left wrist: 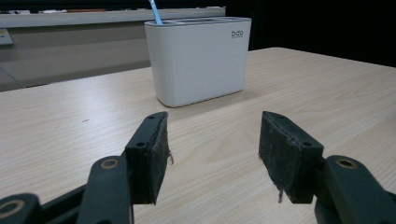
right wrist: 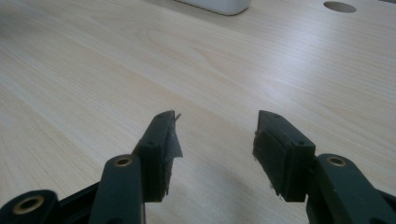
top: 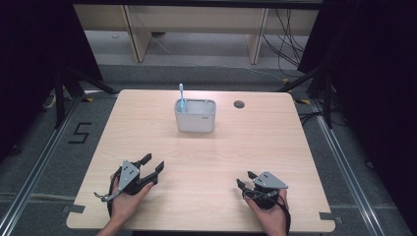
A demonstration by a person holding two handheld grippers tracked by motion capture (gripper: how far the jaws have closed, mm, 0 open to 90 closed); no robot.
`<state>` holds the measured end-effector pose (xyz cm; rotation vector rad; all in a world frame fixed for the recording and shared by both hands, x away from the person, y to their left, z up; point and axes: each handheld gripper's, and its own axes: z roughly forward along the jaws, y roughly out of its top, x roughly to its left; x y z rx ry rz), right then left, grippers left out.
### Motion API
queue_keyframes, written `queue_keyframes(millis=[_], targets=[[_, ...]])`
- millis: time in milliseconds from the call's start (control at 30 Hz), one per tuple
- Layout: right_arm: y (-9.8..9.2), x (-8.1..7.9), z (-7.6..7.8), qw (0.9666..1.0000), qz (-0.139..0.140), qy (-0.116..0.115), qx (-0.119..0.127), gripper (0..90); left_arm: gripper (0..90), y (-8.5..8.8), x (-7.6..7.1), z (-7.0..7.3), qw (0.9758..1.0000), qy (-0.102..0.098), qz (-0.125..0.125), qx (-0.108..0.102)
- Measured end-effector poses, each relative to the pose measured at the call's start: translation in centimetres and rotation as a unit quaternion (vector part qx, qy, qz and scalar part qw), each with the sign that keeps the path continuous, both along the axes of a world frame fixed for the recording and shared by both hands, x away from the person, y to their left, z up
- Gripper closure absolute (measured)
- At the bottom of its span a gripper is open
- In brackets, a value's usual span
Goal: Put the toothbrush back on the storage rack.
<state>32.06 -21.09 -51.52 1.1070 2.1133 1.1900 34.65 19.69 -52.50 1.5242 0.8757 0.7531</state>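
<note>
Apparently the toothbrush (top: 181,96) already stands in the white holder (top: 195,120), and both the left gripper (top: 152,166) and the right gripper (top: 245,179) rest open and empty.

- R gripper (right wrist: 215,135): jaws apart, nothing btwn, low over light wood table (right wrist: 93,84).
- White container (right wrist: 219,5): base edge just visible at 12 o'clock, well apart from jaws.
- Round table hole (right wrist: 339,6) at 1 o'clock.
</note>
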Motion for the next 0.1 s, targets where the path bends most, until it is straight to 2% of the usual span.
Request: queue_keyframes(millis=[33, 100], targets=[[0.0, 0.0, 0.0, 1.0, 0.0, 0.0, 0.0, 48.8, 41.6, 0.12, -0.12, 0.08, 1.0, 0.008, 0.003, 0.005], [0.02, -0.02, 0.0, 1.0, -0.001, 0.001, 0.001, 48.8, 41.1, 0.21, -0.11, 0.07, 0.9999, 0.008, 0.007, -0.001]])
